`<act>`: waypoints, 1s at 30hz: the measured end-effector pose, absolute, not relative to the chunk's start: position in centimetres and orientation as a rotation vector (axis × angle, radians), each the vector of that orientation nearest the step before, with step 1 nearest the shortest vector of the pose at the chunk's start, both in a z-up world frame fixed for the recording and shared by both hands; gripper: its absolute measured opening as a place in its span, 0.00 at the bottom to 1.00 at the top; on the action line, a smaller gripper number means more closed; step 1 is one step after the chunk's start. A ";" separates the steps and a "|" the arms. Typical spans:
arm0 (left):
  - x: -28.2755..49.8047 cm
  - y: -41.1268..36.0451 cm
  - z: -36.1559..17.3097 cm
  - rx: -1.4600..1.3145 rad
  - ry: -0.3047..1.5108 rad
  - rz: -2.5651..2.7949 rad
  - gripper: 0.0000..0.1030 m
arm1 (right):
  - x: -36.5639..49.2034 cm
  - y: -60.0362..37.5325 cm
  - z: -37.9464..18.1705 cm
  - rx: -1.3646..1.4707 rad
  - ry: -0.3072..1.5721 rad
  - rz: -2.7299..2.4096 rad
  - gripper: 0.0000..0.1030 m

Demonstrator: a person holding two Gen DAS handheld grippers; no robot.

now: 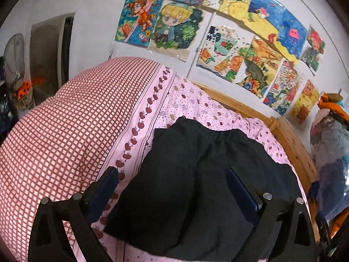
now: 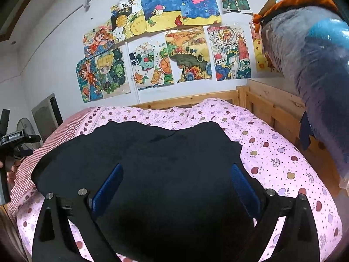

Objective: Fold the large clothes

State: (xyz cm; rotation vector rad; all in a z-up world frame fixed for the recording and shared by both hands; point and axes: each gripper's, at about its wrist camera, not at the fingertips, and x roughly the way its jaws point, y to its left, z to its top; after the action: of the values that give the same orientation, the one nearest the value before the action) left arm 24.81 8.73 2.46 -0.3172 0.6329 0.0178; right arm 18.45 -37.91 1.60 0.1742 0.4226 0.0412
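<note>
Right now a black garment (image 2: 139, 170) lies spread on the pink apple-print bedsheet (image 2: 272, 152), bunched into soft folds, with its far edge pointing toward the wooden bed frame (image 2: 261, 100). Both grippers hang above that garment with nothing between their pads. Seen from its own camera, the left gripper (image 1: 172, 176) has its jaws wide apart, one blue pad over the garment and the other over the sheet's apple border. Likewise the right gripper (image 2: 176, 172) stands wide open, both blue pads over black cloth. Beside the garment a red-checked quilt (image 1: 65, 120) rises in a mound. Beyond the bed frame, children's coloured drawings (image 2: 187, 54) cover the white wall (image 2: 54, 54), and a plastic-wrapped bundle (image 2: 316, 76) sits near the frame's corner.
</note>
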 end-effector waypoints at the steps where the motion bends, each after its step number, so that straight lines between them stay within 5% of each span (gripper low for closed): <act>1: 24.4 8.6 2.6 -0.309 0.630 0.013 0.98 | 18.1 -37.6 1.8 0.181 0.421 0.030 0.95; 30: 11.2 2.2 3.6 0.032 0.440 -0.101 1.00 | 10.0 -32.5 5.2 0.130 0.316 -0.036 0.96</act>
State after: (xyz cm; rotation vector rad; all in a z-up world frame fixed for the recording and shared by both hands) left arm 11.18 2.23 3.61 0.0323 0.4398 -0.1015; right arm 10.01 -32.47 5.23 0.1304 0.3164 -0.0356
